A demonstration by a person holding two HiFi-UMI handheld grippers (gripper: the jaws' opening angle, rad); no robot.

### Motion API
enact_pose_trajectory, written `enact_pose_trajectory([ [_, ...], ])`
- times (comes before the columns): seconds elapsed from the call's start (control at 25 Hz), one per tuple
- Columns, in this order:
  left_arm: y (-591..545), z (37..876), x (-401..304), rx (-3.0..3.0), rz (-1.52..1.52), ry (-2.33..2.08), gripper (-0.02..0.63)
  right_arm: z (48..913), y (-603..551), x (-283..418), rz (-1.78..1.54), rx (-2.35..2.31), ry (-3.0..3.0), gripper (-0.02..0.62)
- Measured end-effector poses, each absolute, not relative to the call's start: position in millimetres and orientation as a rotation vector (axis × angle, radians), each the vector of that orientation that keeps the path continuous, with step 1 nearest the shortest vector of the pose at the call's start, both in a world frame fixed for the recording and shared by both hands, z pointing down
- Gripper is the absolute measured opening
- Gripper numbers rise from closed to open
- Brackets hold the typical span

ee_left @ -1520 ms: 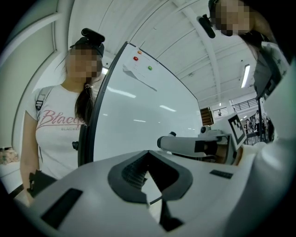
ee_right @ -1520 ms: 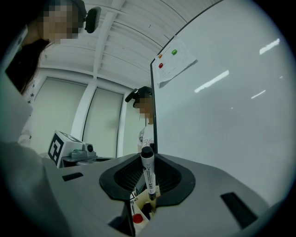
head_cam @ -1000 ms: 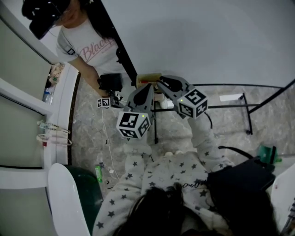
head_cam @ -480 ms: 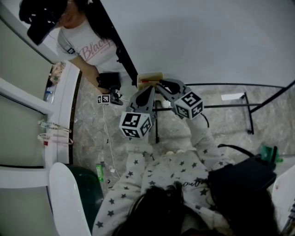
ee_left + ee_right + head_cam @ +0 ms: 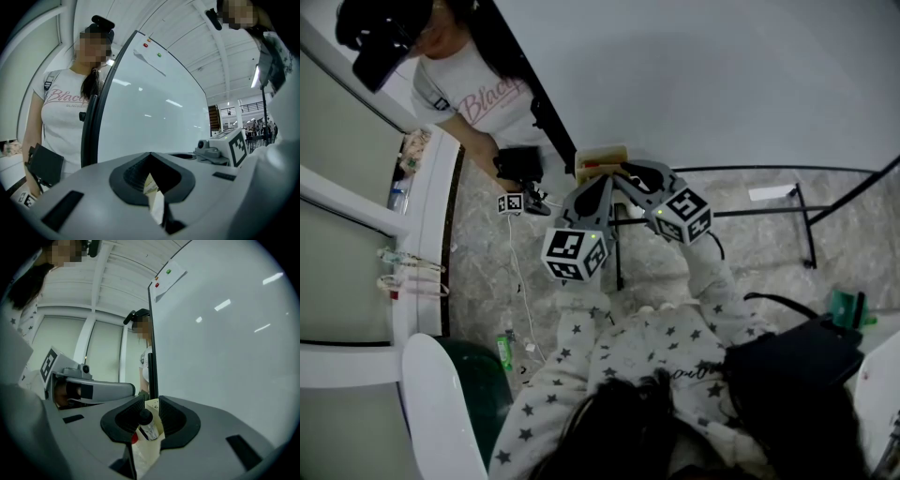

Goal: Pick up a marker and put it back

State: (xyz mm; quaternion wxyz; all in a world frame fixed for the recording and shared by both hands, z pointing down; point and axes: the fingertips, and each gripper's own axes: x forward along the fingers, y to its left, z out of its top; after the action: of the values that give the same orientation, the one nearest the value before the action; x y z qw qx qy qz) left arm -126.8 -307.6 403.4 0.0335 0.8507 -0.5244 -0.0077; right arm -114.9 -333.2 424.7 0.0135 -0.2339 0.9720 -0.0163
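- The right gripper [image 5: 151,402] is closed on a black-capped marker [image 5: 146,418], its ribbed pads seeming to hug the barrel on both sides. The marker stands nearly upright in the mouth of a cream cardboard box [image 5: 153,405].
- The left gripper [image 5: 150,159] is clamped on a flap of that box, jaws drawn together, apparently steadying it.
- The step in hand looks like the return. It is best done by keeping the marker upright, sinking it straight into the box and parting the jaws only once it is seated, with the left gripper holding the box firm throughout.
- A red-capped marker [image 5: 134,438] already sits in the box at about 7 o'clock of the held one. It could snag the barrel, so the clear side is the safer path.
- In the head view the box lies at 12 o'clock of both grippers, against the black-framed whiteboard [image 5: 703,84].
- A bystander in a white T-shirt [image 5: 478,94] stands at 10 o'clock holding a black device [image 5: 520,164], near the work but apart from it.
- A black metal stand [image 5: 759,216] crosses the marbled floor at 3 o'clock, and a black bag [image 5: 787,361] lies at 5 o'clock. Neither blocks the box.
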Motion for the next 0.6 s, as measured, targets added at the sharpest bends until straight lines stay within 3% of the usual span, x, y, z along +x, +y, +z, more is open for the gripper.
enact_pose_trajectory([
  [0.6,-307.1,386.2,-125.9,2.637,-0.007,-1.643,0.002,377.3,-320.0,-95.3,-0.025,-0.714,2.984,0.084],
])
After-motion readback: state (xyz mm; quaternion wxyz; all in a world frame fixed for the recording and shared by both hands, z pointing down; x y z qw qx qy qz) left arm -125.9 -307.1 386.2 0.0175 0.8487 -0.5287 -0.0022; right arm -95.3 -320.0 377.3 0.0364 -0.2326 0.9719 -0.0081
